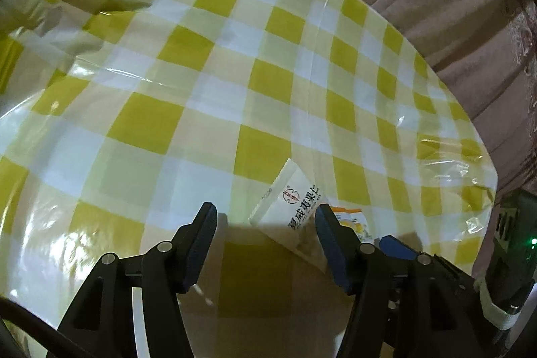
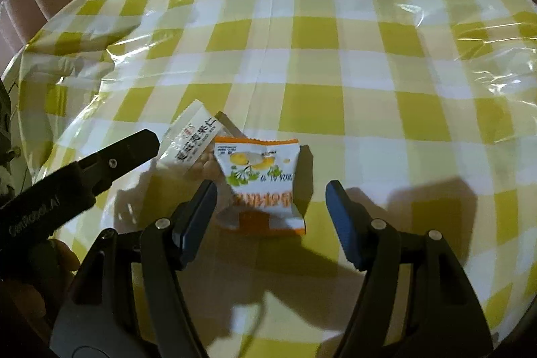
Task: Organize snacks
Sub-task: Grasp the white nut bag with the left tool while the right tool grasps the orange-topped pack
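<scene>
Both grippers are hanging over the round table (image 2: 335, 62), its yellow-and-white checked cover gleaming under clear plastic, and the two snack packets are lying together near the near-left part of it. The white packet (image 2: 194, 140) with dark Chinese lettering is lying flat at a slant, and the orange-trimmed packet (image 2: 261, 183) with yellow fruit printed on it is sitting just to its right, overlapping its near corner. In the right wrist view the right gripper (image 2: 272, 207) is pointing down with its jaws standing spread, nothing pinched; the orange-trimmed packet is lying on the cloth between the two fingers, the left finger at its edge (contact is hard to judge from here). The left gripper (image 1: 265, 234) is also standing spread and empty, its right finger lying across the white packet (image 1: 288, 207) in the left wrist view, with a sliver of the orange-trimmed packet (image 1: 355, 223) peeking out beyond it. A brownish padded seat (image 1: 453, 5) is showing past the table's far edge
</scene>
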Demonstrator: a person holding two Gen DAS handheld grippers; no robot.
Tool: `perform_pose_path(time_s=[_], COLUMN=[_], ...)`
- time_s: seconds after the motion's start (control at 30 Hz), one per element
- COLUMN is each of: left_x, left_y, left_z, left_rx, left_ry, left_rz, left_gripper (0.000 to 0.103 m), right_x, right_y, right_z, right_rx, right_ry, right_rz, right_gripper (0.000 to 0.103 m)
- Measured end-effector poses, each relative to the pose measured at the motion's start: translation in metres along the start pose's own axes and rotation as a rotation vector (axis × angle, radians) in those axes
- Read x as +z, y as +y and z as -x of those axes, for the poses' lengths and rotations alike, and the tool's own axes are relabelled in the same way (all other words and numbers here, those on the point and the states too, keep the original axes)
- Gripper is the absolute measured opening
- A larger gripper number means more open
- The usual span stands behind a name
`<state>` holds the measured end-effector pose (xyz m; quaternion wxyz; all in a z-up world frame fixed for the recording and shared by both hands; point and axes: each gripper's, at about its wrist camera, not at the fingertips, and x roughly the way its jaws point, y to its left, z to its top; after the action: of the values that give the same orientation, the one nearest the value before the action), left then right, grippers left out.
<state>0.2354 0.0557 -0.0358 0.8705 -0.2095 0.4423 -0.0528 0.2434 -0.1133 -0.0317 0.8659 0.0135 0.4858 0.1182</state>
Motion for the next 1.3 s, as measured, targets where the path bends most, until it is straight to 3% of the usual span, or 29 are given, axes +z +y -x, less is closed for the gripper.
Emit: perform_pose_path(time_s=[0.2, 0.4, 0.73, 1.13, 1.3], left_x=[0.001, -0.002, -0.006, -0.012, -0.010], left_y=[-0.006, -0.020, -0.017, -0.041, -0.040], left_z=[-0.013, -0.022, -0.025, -0.035, -0.033], left_rx=[-0.010, -0.013, -0.044, 0.111, 0.073], left_ry=[0.012, 0.029, 0.044, 0.022, 0.023], left_rz=[-0.049, -0.128, -0.135, -0.307, -0.295], left_gripper=[0.062, 0.062, 0.062, 0.066, 0.043], right_x=[0.002, 0.006, 0.011, 0.010, 0.009], right_y=[-0.004, -0.013, -0.026, -0.037, -0.036], right_z=[-0.016, -0.019, -0.016, -0.016, -0.016], right_rx=[-0.001, -0.026, -0.050, -0.117, -0.124], right_ry=[0.014, -0.004, -0.026, -0.031, -0.032], right_rz=[-0.009, -0.012, -0.011, -0.032, -0.026], right_gripper=[0.069, 0.048, 0.046, 0.046, 0.046])
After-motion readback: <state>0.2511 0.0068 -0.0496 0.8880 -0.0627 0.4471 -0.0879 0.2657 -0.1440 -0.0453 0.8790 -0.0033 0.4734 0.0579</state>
